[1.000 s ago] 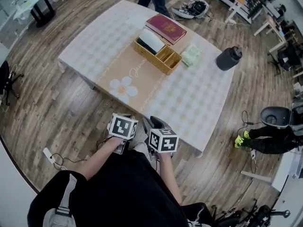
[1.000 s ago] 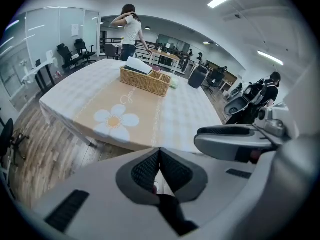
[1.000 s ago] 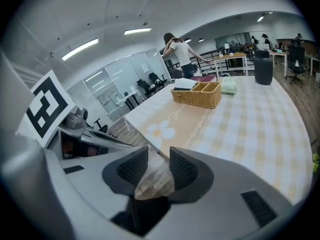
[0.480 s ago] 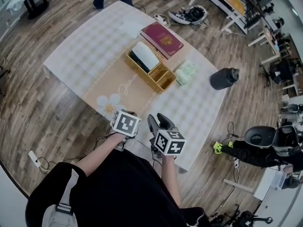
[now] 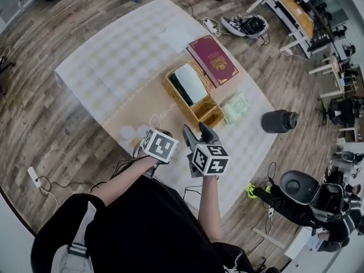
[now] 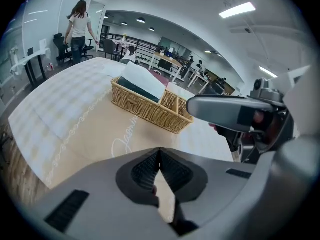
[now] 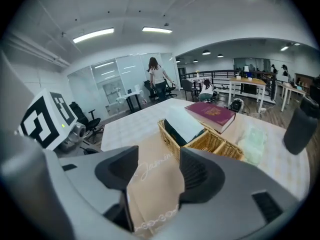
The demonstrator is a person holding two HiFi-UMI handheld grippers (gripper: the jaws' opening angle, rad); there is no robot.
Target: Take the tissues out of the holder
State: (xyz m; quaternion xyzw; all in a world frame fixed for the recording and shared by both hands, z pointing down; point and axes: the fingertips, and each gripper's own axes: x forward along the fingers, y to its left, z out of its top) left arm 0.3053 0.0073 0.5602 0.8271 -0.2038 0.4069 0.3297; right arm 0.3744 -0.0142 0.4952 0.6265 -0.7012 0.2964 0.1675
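Spotting the tissues (image 5: 187,79) tucked in the holder (image 5: 209,117), mid-table, untouched. Flanked by a book (image 5: 214,58) on the far side and a green pack (image 5: 236,108) to the right. Closer in than a second ago with both grippers, now at the table's near edge. Just been opening the right gripper (image 7: 156,160): jaws spread, nothing between, holder dead ahead. Holding the left gripper (image 6: 159,151) pressed together, empty. Looks like lining up for the first grab, nothing lifted yet.
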